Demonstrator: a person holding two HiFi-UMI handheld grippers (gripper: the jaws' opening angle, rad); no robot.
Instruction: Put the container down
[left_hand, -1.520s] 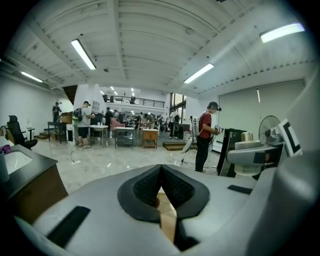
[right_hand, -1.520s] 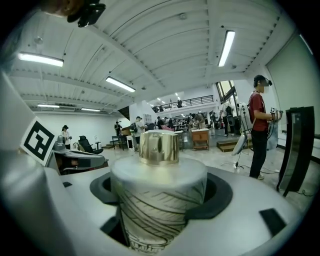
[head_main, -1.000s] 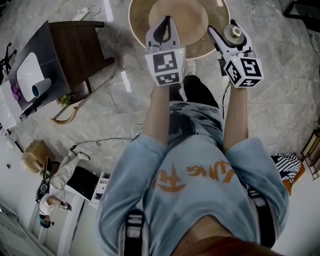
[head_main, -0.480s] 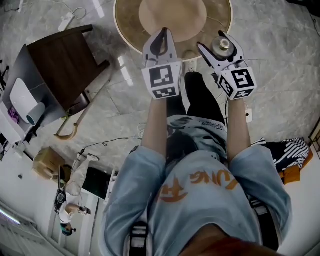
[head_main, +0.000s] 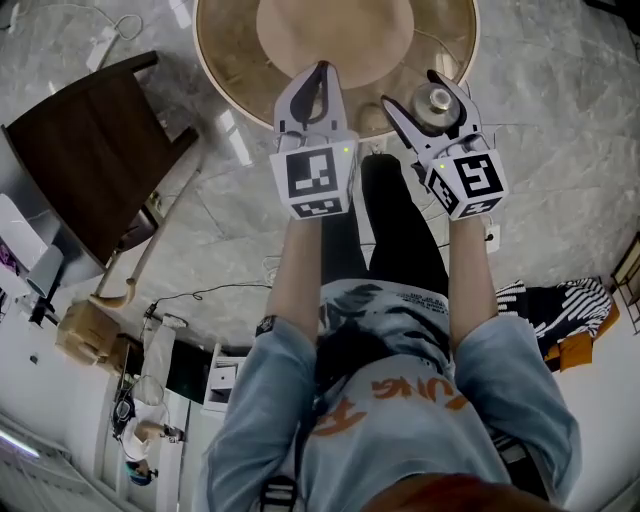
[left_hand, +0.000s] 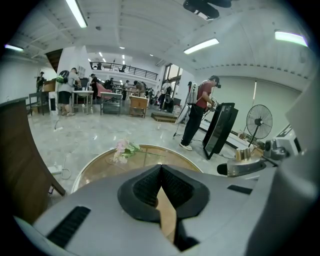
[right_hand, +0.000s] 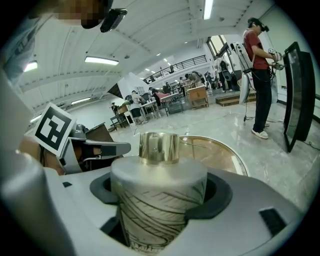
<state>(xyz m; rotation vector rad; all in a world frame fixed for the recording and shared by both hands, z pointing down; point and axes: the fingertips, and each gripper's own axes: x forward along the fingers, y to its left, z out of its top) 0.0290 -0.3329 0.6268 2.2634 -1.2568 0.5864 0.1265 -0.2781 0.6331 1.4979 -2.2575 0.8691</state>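
— Two grippers logged. Jaws of the right gripper (head_main: 428, 98)?
— Clenched on the container (right_hand: 156, 197), over the rim of the round table (head_main: 225, 60) (base cut off, contact unclear). The left gripper (head_main: 318, 88) is pinched closed, empty.

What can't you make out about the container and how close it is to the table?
- Container base: in the right gripper view, cut off by the bottom edge and the right gripper body.
- Gap between container and table: in the head view, the right gripper covers it.
- Table's far side: in the head view, cut off by the top edge.
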